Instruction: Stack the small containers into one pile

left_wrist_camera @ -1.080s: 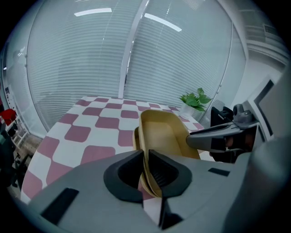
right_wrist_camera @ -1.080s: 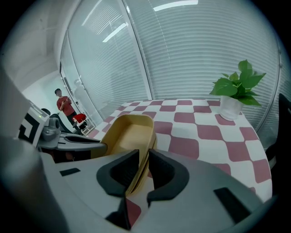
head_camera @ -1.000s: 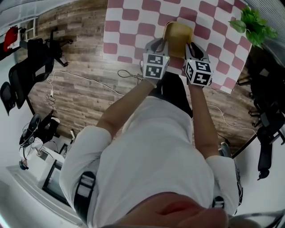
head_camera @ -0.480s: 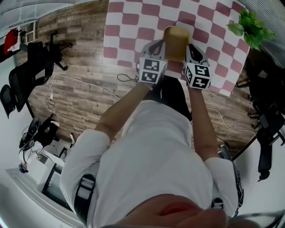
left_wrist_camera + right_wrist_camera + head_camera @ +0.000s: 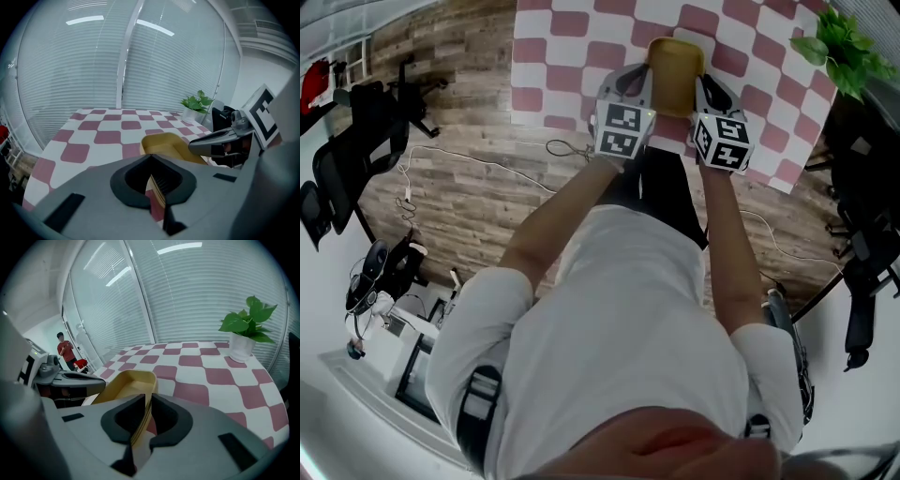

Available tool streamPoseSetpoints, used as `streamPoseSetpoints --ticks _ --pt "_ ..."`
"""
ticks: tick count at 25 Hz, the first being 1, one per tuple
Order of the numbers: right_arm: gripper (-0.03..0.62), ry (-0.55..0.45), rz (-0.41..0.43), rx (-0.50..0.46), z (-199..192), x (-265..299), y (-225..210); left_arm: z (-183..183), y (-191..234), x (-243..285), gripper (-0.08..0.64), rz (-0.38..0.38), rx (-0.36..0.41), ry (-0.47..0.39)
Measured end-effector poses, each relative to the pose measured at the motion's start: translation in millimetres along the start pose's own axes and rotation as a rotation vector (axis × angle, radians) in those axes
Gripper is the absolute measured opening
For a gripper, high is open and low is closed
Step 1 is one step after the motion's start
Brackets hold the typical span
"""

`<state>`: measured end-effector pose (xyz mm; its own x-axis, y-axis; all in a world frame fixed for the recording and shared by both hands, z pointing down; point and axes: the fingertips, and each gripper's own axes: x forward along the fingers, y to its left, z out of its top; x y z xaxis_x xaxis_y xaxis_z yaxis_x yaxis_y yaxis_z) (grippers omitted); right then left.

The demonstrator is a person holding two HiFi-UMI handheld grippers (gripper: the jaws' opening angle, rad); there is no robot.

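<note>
The left gripper [image 5: 157, 187] and right gripper [image 5: 140, 423] each clamp their jaws on opposite walls of the yellow container [image 5: 675, 67] near the bench [image 5: 581, 37] edge; moving both together, level, should avoid twisting it

The table [image 5: 572, 56] runs off the head view's top edge. The left gripper [image 5: 157, 185] and right gripper [image 5: 140, 420] each cover part of the yellow container [image 5: 161, 143].
</note>
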<state>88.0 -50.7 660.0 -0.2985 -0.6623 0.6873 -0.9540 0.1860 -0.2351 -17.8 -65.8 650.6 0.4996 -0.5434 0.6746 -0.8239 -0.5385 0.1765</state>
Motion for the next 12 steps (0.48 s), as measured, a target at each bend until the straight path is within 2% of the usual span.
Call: streamPoseSetpoints --ticks 6,12 --pt "0.044 -0.096 0.022 -0.068 37 -42 16 28 -8 -46 0.034 -0.013 -0.006 -0.074" --pt "0.043 -0.217 0.074 -0.157 92 -100 43 77 -28 -103 0.034 -0.06 0.005 -0.202"
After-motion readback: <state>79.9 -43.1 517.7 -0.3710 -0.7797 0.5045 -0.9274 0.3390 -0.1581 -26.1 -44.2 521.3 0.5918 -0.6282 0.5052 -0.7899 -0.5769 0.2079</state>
